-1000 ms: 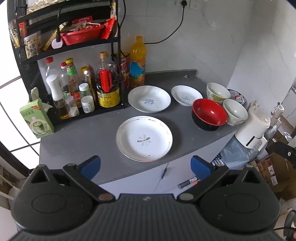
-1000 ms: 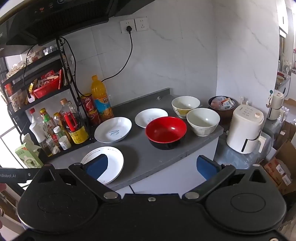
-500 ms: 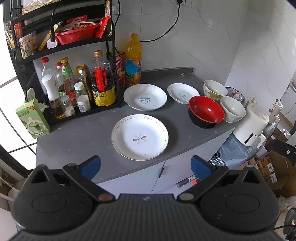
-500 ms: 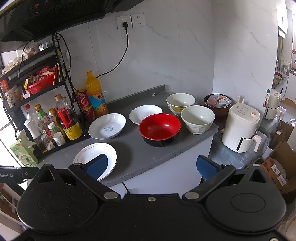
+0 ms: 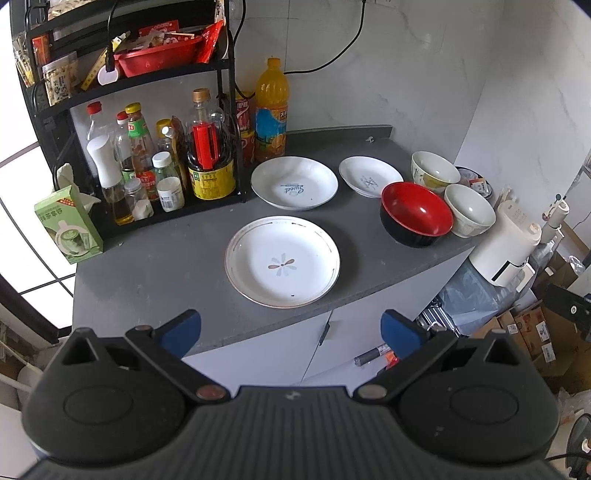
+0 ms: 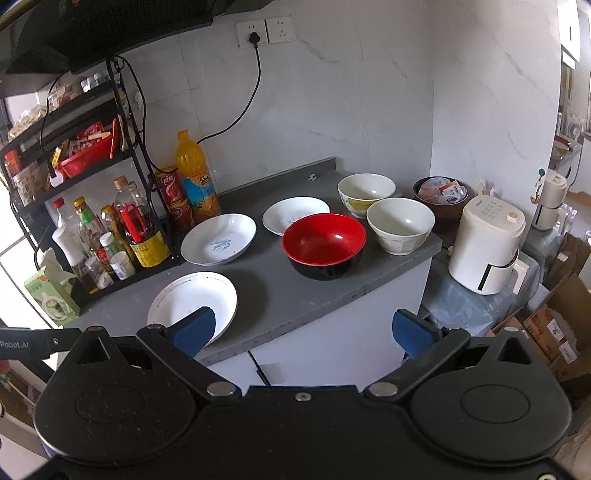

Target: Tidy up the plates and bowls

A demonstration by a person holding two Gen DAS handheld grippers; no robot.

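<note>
1. Left hand-held gripper (image 5: 290,328): fingers spread wide, nothing between them, hovering off the desk's front edge. Right hand-held gripper (image 6: 303,328): same, spread and holding nothing, also off the front edge.
2. Desk (image 5: 155,266): dark grey top with a low grey upstand at the back, set in a corner of white marble-look walls; white cabinet doors (image 5: 258,354) below.
3. Left end of desk: green tissue box (image 5: 68,230) at the left edge, then a black wire rack (image 5: 229,110) with sauce and oil bottles on its lower tier and a red basket (image 5: 155,57) of packets above.
4. Just right of the rack, at the back: red can (image 5: 245,129) and orange drink bottle (image 5: 272,110).
5. Flower-print plate (image 5: 282,261): near the front edge, about mid-desk, apart from everything else.
6. Behind it, blue-print plate (image 5: 294,182); to its right a smaller white plate (image 5: 370,176). Close, whether rims touch I cannot tell.
7. Right end: red-and-black bowl (image 5: 416,214) at the front, white bowl (image 5: 469,210) just beside it at the right corner, patterned cream bowl (image 5: 435,172) behind them.
8. Off the right edge, lower: brown bowl (image 6: 441,195) of packets, white appliance (image 6: 487,243) on a plastic-covered surface.
9. Wall: double socket (image 6: 265,32), black cord plugged in, running down to the rack. Cardboard boxes (image 6: 554,325) on the floor at far right.
</note>
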